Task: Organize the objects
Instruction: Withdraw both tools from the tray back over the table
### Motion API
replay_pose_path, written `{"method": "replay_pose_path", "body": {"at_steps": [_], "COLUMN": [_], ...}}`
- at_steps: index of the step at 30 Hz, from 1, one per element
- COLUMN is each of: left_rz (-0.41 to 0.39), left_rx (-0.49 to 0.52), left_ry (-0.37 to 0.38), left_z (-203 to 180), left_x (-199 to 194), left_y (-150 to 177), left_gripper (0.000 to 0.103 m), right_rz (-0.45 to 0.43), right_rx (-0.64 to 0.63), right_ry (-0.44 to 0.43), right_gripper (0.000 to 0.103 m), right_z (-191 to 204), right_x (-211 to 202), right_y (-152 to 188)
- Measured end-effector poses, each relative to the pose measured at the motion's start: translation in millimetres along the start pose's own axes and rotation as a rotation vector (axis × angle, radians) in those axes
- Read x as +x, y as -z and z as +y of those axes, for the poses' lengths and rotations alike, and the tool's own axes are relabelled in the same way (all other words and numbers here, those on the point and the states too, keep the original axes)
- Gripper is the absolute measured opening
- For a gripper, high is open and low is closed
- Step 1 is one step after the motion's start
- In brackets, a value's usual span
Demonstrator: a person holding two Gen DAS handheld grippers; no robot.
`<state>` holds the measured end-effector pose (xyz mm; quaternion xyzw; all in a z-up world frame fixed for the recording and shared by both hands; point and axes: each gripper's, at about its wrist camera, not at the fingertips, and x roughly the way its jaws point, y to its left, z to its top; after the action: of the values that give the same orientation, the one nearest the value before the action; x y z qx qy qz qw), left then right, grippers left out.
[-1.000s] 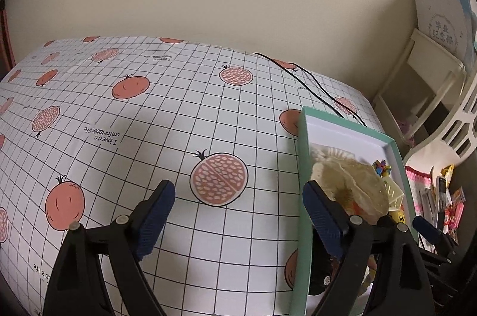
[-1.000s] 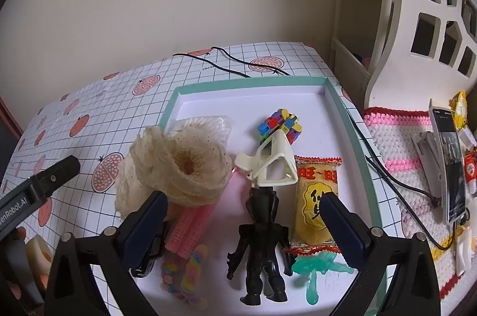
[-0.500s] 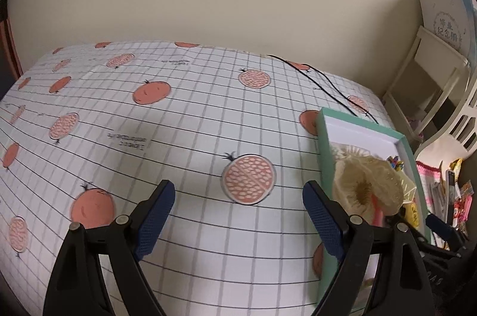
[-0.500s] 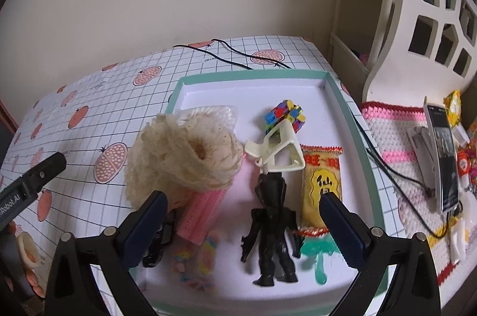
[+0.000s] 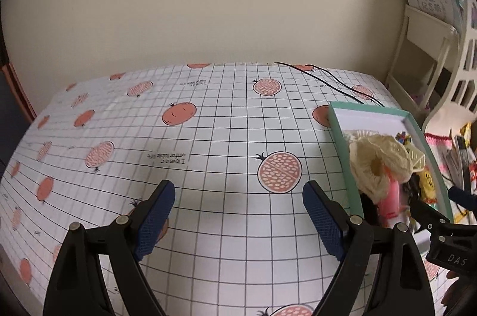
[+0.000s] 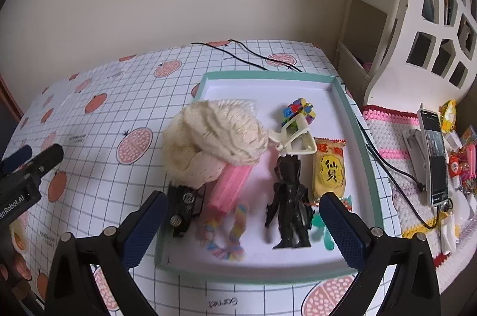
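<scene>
A mint-edged white tray (image 6: 354,119) (image 5: 337,122) lies on the gridded tablecloth. It holds a cream mesh puff (image 6: 214,143) (image 5: 377,163), a pink ribbed piece (image 6: 231,186), a black figurine (image 6: 287,196), a yellow snack packet (image 6: 328,169), a colourful block toy (image 6: 298,110), a cream plastic clip (image 6: 295,138), a small black toy car (image 6: 184,205), pastel candies (image 6: 226,235) and a teal piece (image 6: 325,229). My right gripper (image 6: 241,232) hovers open above the tray's near end. My left gripper (image 5: 238,217) stands open over bare cloth, left of the tray.
A black cable (image 6: 247,56) runs across the table's far side. To the right, a crocheted mat (image 6: 390,134) carries a phone (image 6: 435,158) and small packets. A white shelf unit (image 6: 417,17) stands at the back right against the wall.
Both grippers have drawn back and risen, so the table and tray look farther away. The left gripper has shifted left, away from the tray. Both stay open and hold nothing.
</scene>
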<state>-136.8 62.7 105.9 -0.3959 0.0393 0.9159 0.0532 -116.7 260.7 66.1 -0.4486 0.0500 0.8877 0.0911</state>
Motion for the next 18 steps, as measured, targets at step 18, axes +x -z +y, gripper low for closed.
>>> {"method": "replay_pose_path", "body": {"at_steps": [18], "left_rz": [0.013], "left_rx": [-0.028], "left_ry": [0.042], "left_z": [6], "left_x": [-25], "left_y": [24], "left_gripper": [0.088], "right_rz": [0.062], "right_rx": [0.000], "right_ry": [0.025], "right_gripper": [0.103], "right_z": [1], "right_x": [-15], "right_y": [24]}}
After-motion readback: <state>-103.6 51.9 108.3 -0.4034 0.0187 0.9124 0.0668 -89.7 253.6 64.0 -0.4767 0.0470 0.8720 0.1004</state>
